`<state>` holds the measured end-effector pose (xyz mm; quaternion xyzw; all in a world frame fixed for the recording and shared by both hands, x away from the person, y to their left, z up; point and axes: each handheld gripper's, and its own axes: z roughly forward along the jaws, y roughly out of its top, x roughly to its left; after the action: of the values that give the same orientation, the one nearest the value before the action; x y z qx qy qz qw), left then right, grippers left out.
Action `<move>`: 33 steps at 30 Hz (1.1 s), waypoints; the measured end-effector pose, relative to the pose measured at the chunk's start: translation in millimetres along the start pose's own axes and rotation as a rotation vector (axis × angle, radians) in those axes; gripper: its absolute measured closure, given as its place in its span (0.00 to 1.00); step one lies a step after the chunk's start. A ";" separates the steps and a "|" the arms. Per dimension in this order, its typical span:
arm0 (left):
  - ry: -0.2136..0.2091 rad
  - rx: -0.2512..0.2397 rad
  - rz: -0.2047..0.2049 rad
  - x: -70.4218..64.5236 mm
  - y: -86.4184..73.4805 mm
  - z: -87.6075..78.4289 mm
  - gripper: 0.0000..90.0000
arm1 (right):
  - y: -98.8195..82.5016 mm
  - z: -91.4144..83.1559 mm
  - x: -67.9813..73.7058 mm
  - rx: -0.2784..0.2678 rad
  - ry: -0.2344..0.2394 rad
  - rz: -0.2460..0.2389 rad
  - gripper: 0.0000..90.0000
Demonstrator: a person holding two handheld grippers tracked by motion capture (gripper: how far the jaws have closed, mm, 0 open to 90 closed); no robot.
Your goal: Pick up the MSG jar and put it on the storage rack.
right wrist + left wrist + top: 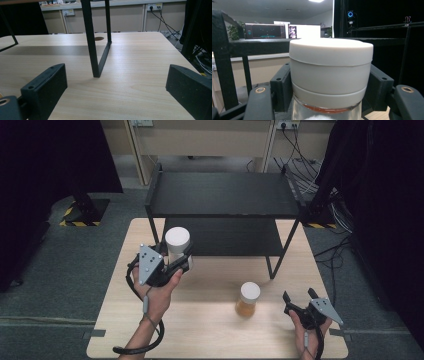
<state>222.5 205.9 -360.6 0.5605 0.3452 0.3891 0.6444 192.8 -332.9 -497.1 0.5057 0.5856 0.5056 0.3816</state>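
Over on the left, the left hand-held gripper point(181, 261) is clamped on a clear jar point(176, 251) with a wide white lid point(331, 51), its two black jaws pressing in from either side just below that lid; the jar stands upright between them, raised in front of the black shelf rack point(222, 195), whose lower shelf lies just ahead of the jaws. From the left gripper view there is a line of reddish stuff inside the glass under the lid, so it probably carries some weight, and glass walls will be stiff, smooth and breakable, which makes the neck under the lid rim a sensible place to hold since the rim would stop it sliding down. Further right, a second jar point(248, 300) with a white lid and amber contents stands on the wooden counter point(210, 330), a little to the left of the right hand-held gripper point(300, 297). That gripper sits low near the counter's right edge with its jaws wide apart and nothing between them, facing a leg of the rack point(91, 40)
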 end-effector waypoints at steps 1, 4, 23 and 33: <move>0.000 -0.002 0.000 0.0 1.3 0.3 0.38 | 0.0 0.1 -0.1 0.000 0.001 0.000 0.04; 0.002 -0.006 -0.002 0.1 4.3 1.1 0.38 | 0.1 0.2 0.4 0.001 0.002 0.000 0.04; 0.006 -0.015 -0.007 2.1 21.5 8.9 0.38 | 0.2 0.4 0.6 0.001 0.004 0.002 0.04; 0.012 -0.027 -0.007 2.9 33.5 11.9 0.38 | 0.1 0.3 0.5 0.001 0.004 0.002 0.04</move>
<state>230.5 205.5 -325.8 0.5481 0.3459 0.3949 0.6512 193.0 -332.3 -497.0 0.5056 0.5860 0.5067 0.3798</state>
